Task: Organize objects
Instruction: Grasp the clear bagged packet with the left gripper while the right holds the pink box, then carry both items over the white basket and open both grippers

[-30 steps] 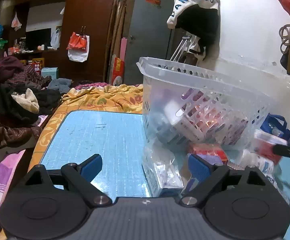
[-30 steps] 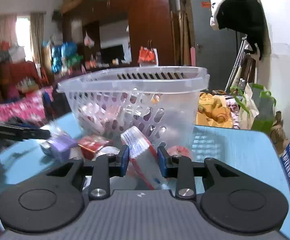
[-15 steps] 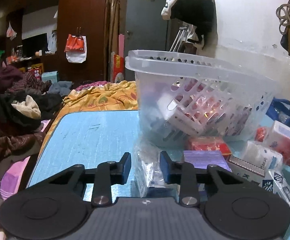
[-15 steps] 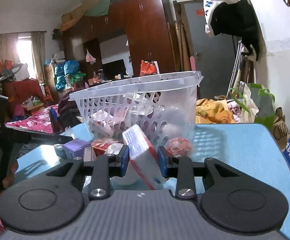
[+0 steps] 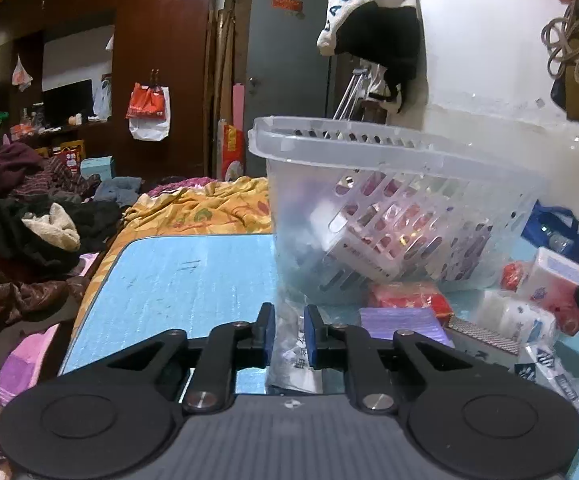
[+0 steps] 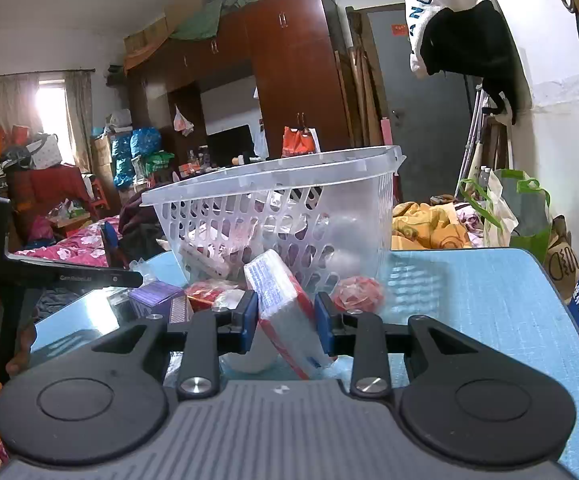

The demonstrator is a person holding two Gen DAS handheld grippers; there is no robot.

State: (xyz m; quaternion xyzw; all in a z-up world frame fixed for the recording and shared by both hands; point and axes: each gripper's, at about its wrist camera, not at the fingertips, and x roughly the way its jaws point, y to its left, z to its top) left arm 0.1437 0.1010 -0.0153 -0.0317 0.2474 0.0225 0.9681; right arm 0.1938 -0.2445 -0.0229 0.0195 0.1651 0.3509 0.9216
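1. While I watch through the left wrist camera, my left gripper [image 5: 289, 334] has its blue pads pressed onto a clear plastic bag [image 5: 294, 354] with small printed contents, which lies on the blue table [image 5: 177, 280] just in front of the basket [image 5: 389, 216].
2. On the right wrist camera, my right gripper [image 6: 286, 322] is clamped on a red-and-white packet [image 6: 285, 312], held tilted with its top leaning left, between me and the basket [image 6: 281, 216].
3. That basket is translucent and perforated, standing on the table; through its wall I see a white box [image 5: 363, 256] and some pinkish packs, too blurred to name.
4. Just beside the basket's near wall lie a red pack [image 5: 407, 296], a purple box [image 5: 399, 320] and white wrapped tissue packs [image 5: 513, 320], crowded and touching one another.
5. From the right view a round red wrapped item [image 6: 359, 292] sits on the table [image 6: 481, 300] by the basket's foot, just right of my held packet.
6. My left gripper's black body [image 6: 49, 274] shows at the left of the right view, with a hand [image 6: 19, 344] beneath it.
7. Beyond the table I see an orange patterned blanket [image 5: 201, 208] and a heap of dark clothes [image 5: 29, 216].
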